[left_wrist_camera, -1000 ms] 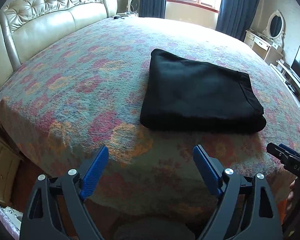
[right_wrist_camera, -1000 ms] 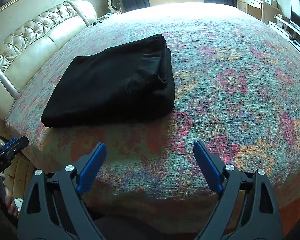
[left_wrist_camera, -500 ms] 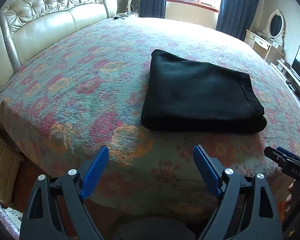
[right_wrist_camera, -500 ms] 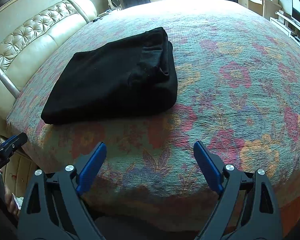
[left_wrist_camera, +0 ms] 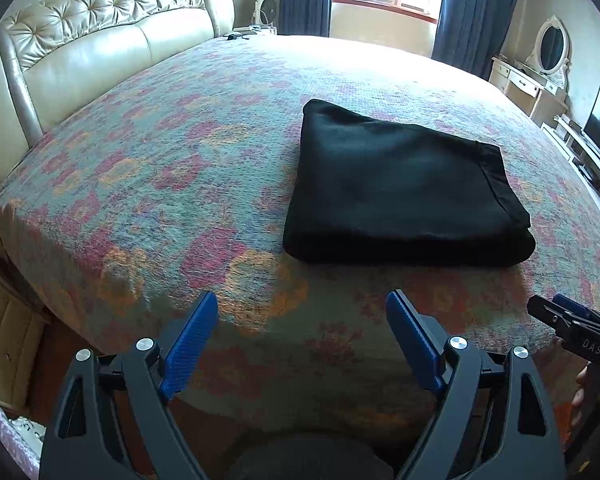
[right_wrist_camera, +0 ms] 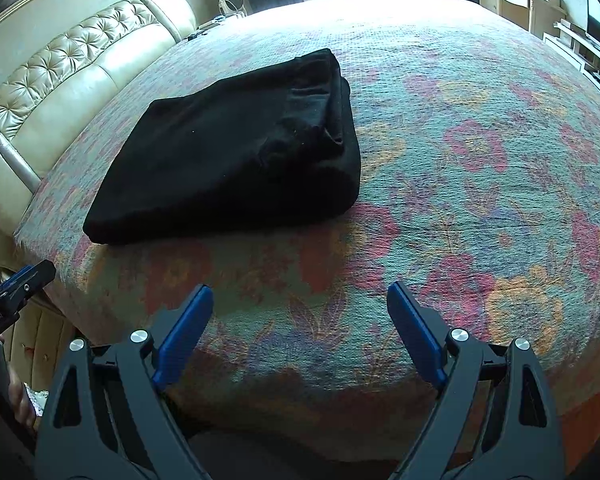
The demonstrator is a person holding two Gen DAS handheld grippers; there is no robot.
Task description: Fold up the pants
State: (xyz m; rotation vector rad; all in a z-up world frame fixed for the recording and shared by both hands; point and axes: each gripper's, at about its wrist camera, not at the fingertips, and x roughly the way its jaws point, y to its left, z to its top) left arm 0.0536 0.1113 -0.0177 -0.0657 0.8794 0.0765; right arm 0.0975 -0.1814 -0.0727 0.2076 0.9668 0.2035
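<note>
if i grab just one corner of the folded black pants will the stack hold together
Probably not: the black pants are soft cloth in loose layers, visible at the open edge, so they would likely sag and unfold. The woven bedspread looks grippy, so pushing may bunch them.

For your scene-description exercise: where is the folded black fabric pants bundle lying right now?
The folded black fabric pants bundle lies on the floral bedspread near the bed's front edge, right of centre in the left wrist view, left of centre in the right.

Bare bedspread (left_wrist_camera: 172, 168) lies open along the bed's near edge; only the folded pants (left_wrist_camera: 400, 192) interrupt it, mid-bed.
</note>
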